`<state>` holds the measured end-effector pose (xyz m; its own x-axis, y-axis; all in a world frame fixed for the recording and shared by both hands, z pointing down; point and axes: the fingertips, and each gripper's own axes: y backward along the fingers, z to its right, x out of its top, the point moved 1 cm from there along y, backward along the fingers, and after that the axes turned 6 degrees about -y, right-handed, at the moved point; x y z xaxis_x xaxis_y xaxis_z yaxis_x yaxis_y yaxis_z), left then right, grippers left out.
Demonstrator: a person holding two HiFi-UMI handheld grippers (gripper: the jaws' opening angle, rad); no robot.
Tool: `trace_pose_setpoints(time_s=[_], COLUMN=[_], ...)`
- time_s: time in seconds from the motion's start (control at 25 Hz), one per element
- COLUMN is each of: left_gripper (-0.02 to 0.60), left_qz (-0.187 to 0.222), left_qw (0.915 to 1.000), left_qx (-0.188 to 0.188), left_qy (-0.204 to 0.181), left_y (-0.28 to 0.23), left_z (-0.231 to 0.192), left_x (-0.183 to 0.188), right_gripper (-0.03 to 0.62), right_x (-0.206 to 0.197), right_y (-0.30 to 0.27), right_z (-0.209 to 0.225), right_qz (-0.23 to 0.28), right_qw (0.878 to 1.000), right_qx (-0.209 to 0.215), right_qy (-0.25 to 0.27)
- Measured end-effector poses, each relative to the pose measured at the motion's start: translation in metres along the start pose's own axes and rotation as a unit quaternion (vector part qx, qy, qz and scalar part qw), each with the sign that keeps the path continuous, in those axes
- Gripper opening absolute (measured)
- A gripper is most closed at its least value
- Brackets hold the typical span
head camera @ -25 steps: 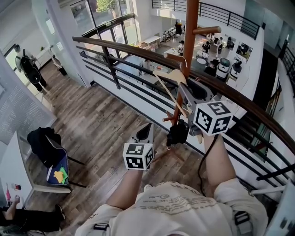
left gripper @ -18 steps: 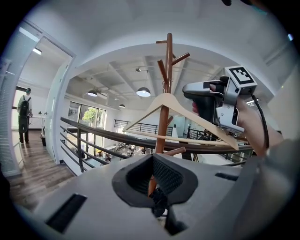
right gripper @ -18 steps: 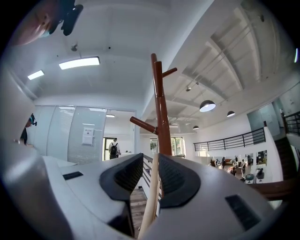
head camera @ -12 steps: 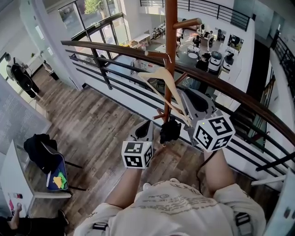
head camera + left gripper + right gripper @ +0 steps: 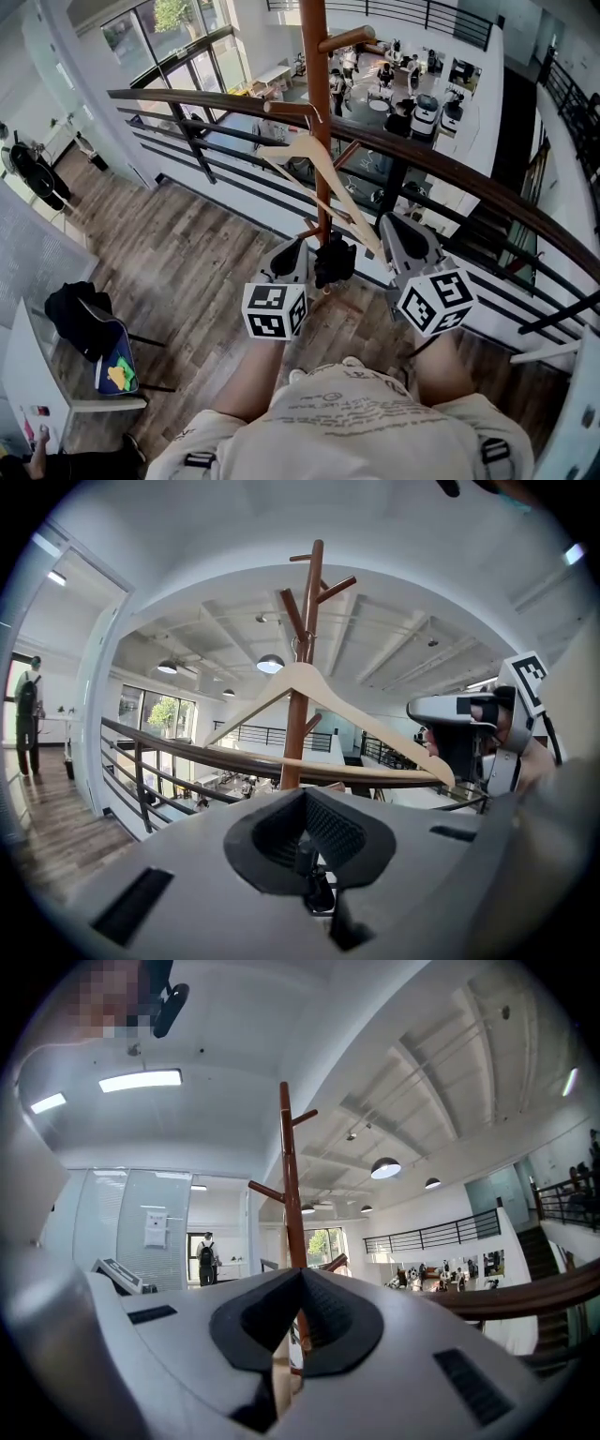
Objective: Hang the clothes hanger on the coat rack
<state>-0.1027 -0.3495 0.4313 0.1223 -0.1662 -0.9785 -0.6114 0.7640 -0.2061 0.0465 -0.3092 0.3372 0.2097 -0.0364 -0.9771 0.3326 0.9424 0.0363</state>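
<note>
A pale wooden hanger (image 5: pixel 347 202) hangs by its hook from a peg of the brown coat rack (image 5: pixel 316 75); no gripper holds it. My right gripper (image 5: pixel 392 225) is shut and empty, just right of the hanger's lower end. My left gripper (image 5: pixel 298 251) is shut too, close to the pole below the hanger. In the left gripper view the hanger (image 5: pixel 309 682) spreads across the rack (image 5: pixel 305 602) above my left gripper (image 5: pixel 305 794), with the right gripper (image 5: pixel 422 710) at the hanger's right tip. The right gripper view shows the rack (image 5: pixel 289 1176) beyond the right gripper (image 5: pixel 300 1274).
A dark wooden railing (image 5: pixel 469 178) with black bars runs behind the rack, with an open atrium below it. A black object (image 5: pixel 335 262) hangs low on the pole between the grippers. A chair with a black bag (image 5: pixel 84 319) stands at the left.
The right gripper has let go of the hanger, drawn back and down toward the person, and shut. The hanger stays on its peg. The left gripper crept closer to the pole.
</note>
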Motion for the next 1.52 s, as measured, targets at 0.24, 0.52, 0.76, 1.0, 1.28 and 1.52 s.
trace_pose_setpoints(time_s=[0.24, 0.52, 0.76, 1.0, 1.28, 1.52], left_gripper=[0.003, 0.003, 0.003, 0.003, 0.003, 0.003], left_qz=[-0.003, 0.002, 0.004, 0.005, 0.007, 0.007], left_qw=[0.9999, 0.9998, 0.9998, 0.9998, 0.9998, 0.9998], left_qx=[-0.013, -0.021, -0.019, -0.015, -0.012, -0.013], left_qy=[-0.002, -0.007, -0.011, -0.011, -0.011, -0.013], left_y=[-0.007, -0.012, -0.012, -0.008, -0.009, -0.009], left_z=[0.013, 0.022, 0.024, 0.021, 0.016, 0.013], left_x=[-0.002, 0.0, 0.006, 0.006, 0.006, 0.006], right_gripper=[0.003, 0.003, 0.002, 0.002, 0.002, 0.002], right_x=[-0.022, -0.04, -0.043, -0.048, -0.049, -0.054], right_y=[0.025, 0.038, 0.039, 0.038, 0.032, 0.03], right_z=[0.016, 0.042, 0.054, 0.053, 0.053, 0.052], right_qz=[-0.012, -0.019, -0.028, -0.033, -0.035, -0.039], right_qw=[1.0, 0.997, 0.996, 0.996, 0.996, 0.996], right_qx=[-0.024, -0.072, -0.086, -0.084, -0.083, -0.083], right_qy=[-0.011, 0.002, -0.004, -0.009, -0.008, -0.01])
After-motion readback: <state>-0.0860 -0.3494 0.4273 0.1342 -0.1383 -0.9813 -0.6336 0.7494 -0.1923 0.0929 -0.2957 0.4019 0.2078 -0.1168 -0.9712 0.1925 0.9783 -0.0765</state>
